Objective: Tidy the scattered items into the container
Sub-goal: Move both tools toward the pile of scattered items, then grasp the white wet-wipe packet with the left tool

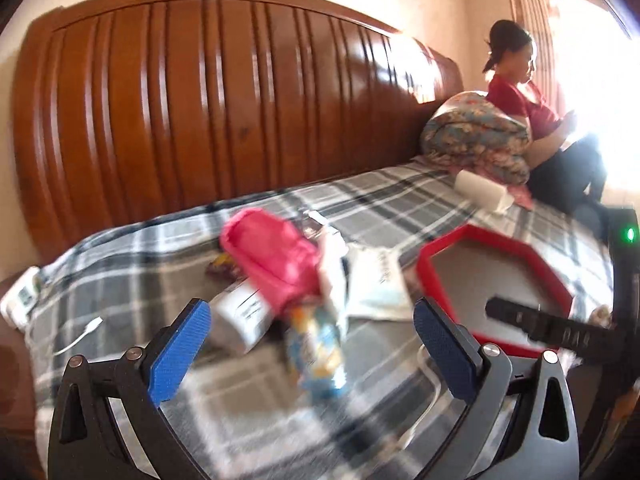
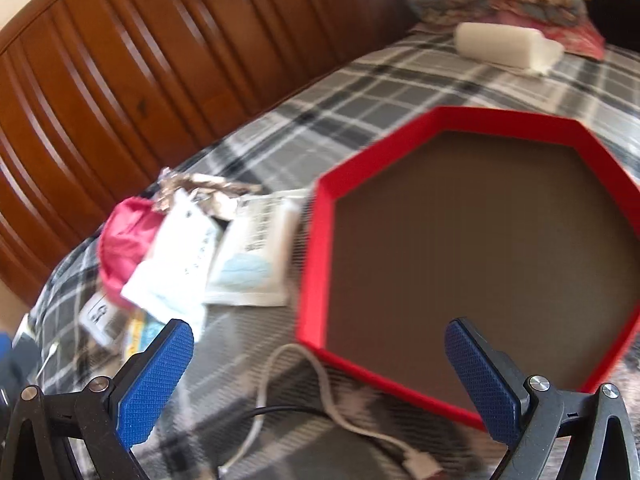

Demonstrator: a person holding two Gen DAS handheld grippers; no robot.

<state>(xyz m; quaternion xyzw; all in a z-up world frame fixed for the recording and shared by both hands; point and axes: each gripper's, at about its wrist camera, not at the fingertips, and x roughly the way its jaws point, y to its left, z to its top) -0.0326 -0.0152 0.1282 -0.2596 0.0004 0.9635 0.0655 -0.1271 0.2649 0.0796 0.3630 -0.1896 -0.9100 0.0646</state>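
A red octagonal tray point(image 2: 320, 248) lies empty on the plaid bed; it also shows in the left wrist view point(image 1: 556, 276). A scattered pile lies left of it: a pink pouch point(image 1: 272, 256) point(image 2: 124, 240), white mask packets point(image 2: 256, 248) point(image 1: 376, 280), a white tube point(image 1: 240, 316), a colourful blue-yellow packet point(image 1: 320, 348) and crumpled foil point(image 2: 200, 188). My left gripper point(image 1: 312, 344) is open and empty just before the pile. My right gripper point(image 2: 320, 360) is open and empty over the tray's near edge and a white cable point(image 2: 332, 400).
A wooden headboard point(image 1: 200, 100) runs behind the bed. A folded floral quilt point(image 1: 476, 136), a white roll point(image 1: 484, 190) and a seated person point(image 1: 532, 108) are at the far right. A white charger cable point(image 1: 80, 336) lies at the left. The right gripper point(image 1: 552, 328) shows over the tray.
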